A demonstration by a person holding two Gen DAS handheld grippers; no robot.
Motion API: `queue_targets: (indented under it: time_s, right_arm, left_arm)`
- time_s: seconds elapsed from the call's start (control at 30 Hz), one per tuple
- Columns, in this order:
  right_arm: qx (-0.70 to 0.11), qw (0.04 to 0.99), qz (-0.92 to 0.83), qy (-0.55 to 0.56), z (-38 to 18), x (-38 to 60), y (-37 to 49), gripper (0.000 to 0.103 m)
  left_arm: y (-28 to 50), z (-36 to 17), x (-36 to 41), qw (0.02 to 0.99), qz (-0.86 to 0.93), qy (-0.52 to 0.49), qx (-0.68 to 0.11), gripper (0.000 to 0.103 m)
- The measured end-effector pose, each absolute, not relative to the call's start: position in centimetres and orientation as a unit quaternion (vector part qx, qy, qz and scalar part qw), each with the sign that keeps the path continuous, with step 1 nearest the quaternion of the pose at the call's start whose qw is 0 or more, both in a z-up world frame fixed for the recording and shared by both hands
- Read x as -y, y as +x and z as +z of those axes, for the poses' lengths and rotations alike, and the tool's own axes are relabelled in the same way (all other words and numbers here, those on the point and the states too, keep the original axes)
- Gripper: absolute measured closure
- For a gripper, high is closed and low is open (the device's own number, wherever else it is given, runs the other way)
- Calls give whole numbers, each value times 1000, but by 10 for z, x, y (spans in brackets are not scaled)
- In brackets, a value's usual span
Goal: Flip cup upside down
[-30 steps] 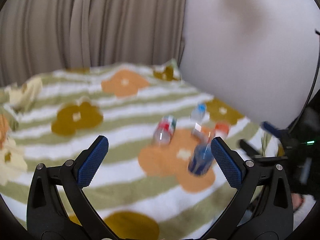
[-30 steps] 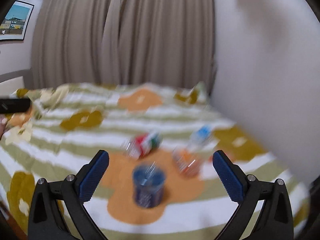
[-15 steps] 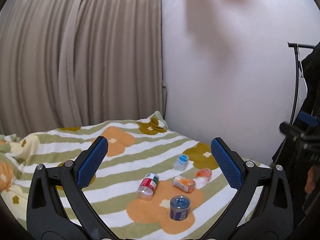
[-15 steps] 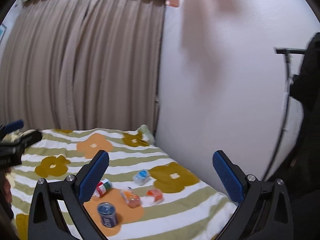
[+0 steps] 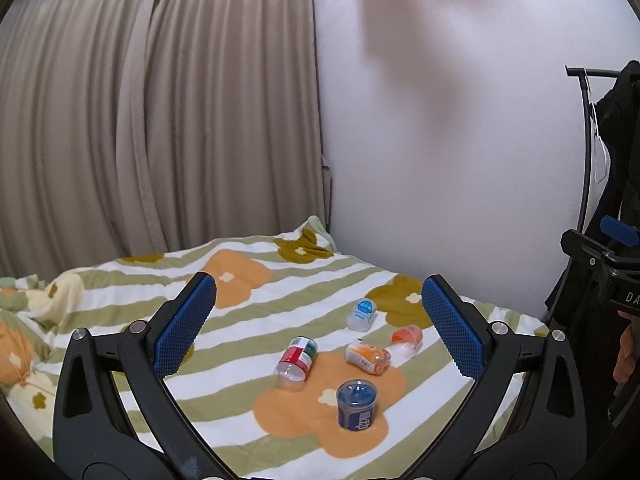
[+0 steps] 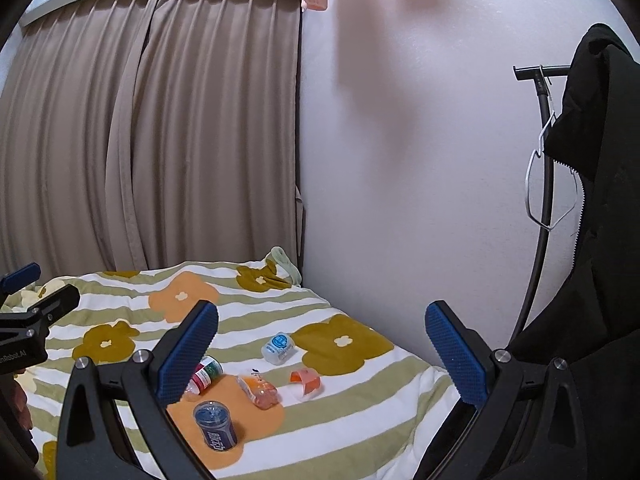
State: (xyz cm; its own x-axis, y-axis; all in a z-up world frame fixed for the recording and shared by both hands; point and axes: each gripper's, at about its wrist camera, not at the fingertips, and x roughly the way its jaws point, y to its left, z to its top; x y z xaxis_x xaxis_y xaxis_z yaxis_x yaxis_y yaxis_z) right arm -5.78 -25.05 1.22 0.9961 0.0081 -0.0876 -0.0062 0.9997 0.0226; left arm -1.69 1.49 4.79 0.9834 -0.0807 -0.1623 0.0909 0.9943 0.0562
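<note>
Cups lie scattered on the bed [image 5: 132,280], over a blanket [image 5: 344,276] striped green and white with orange and brown flowers. We take the blue cup [image 5: 356,404] as our landmark: it stands upright on an orange flower, mouth up, and in the right wrist view [image 6: 215,425] it shows just past the inner edge of one finger. Behind it and toward the curtain [image 5: 160,120] lies a cup with a red and green label [image 5: 296,362], tipped on its side. Behind the blue cup toward the wall [image 5: 440,140] lies an orange cup [image 5: 367,357], also on its side, and just beyond that one a smaller orange and white cup [image 5: 405,339]. Farthest from the blue cup sits a white cup with a blue label [image 5: 362,314], near a brown flower. Our left tool [image 5: 318,328] hangs above the bed with its blue pads spread wide, gripping nothing, well apart from the blue cup. Our right tool [image 6: 320,344] is likewise spread wide and holds nothing. In the right wrist view the left tool [image 6: 28,320] shows at the frame's edge, on the curtain side of the blue cup. A coat rack [image 6: 540,160] with a dark jacket [image 6: 600,220] stands on the wall side.
</note>
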Motion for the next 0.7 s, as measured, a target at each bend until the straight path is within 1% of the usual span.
queue_targets:
  time_s: [0.7]
  right_arm:
    - [-53,999,-2,1,8,253,-54,0]
  left_arm:
    - [-20,42,-6,995,-54,20,-85,1]
